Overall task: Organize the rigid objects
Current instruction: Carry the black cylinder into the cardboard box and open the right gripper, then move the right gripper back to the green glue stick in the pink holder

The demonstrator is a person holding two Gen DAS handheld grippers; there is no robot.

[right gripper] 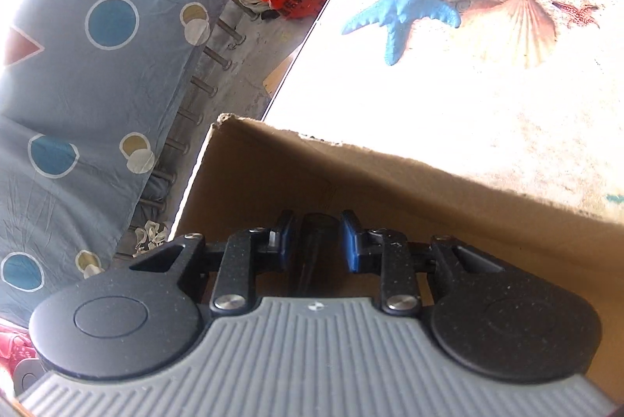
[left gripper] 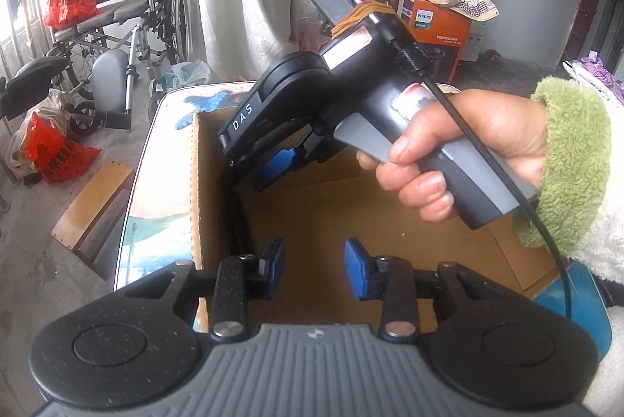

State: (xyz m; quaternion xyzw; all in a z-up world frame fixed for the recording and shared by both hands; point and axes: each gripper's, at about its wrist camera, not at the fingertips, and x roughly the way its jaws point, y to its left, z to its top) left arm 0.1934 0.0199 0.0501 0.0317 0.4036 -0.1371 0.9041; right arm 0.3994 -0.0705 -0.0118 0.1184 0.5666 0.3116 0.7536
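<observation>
A table (right gripper: 448, 97) printed with a blue starfish and a scallop shell carries an open cardboard box (left gripper: 296, 206), its walls rising around both tools. Inside the box, the right gripper (right gripper: 314, 241), held in a hand (left gripper: 468, 152) with a fuzzy green cuff, has its blue pads parted on either side of a dark object (right gripper: 314, 245) lying against the box wall, and I cannot tell whether the pads touch it. The left gripper (left gripper: 314, 272) hangs over the bare box floor with its blue pads apart and nothing between them.
</observation>
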